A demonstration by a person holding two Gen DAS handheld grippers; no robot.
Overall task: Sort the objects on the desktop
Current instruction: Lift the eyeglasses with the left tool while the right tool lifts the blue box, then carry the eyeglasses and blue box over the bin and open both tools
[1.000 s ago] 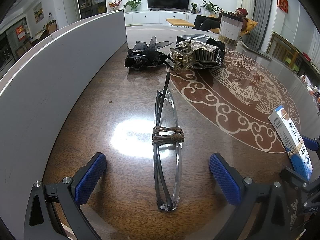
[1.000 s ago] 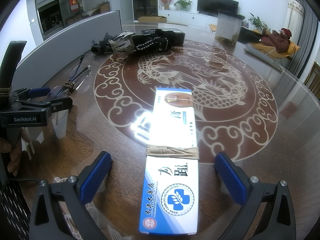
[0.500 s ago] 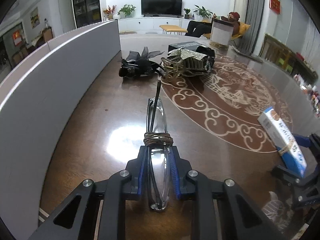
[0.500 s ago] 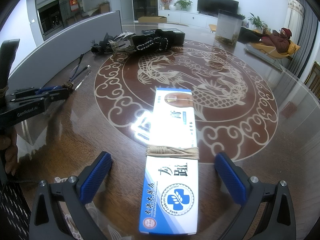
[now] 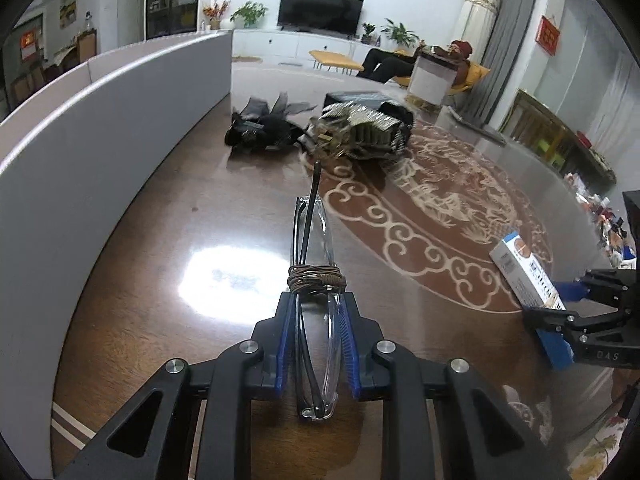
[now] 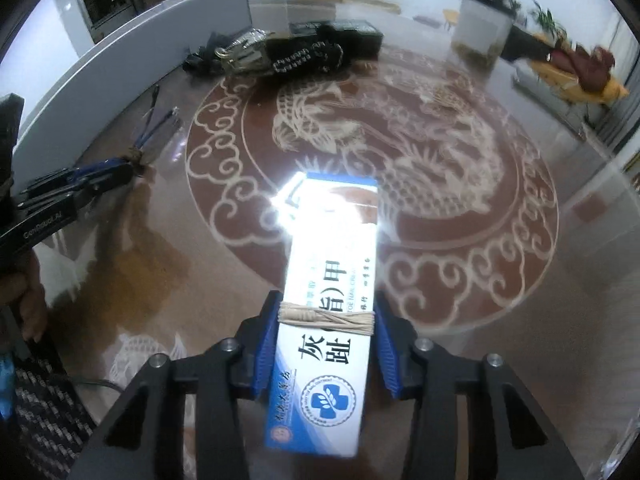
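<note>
**Glasses and ointment box both pinched on the dragon table**

The folded glasses [image 5: 314, 312], clear lenses and dark frame with a brown cord wrapped round the middle, are clamped edge-on between the blue pads of the left gripper [image 5: 314, 344], which is pressed tight onto them just behind the cord. One temple arm is stuck out forward over the glossy brown table [image 5: 160, 264].

Over on the right, the blue and white ointment box [image 6: 324, 344], banded with a tan rubber band, is seen lying lengthwise between the right gripper [image 6: 326, 344] pads. The jaws are closing and the pads are already seen against both long sides of the box, right at the band. The far end of the box is washed out by glare.

Further back on the table, a black gauzy hair bow [image 5: 264, 128] and a pile of sparkly hair clips [image 5: 360, 132] are parked just beside each other, in front of a dark box [image 5: 352, 98]. A grey partition [image 5: 100, 128] is run along the left edge of the table
</note>
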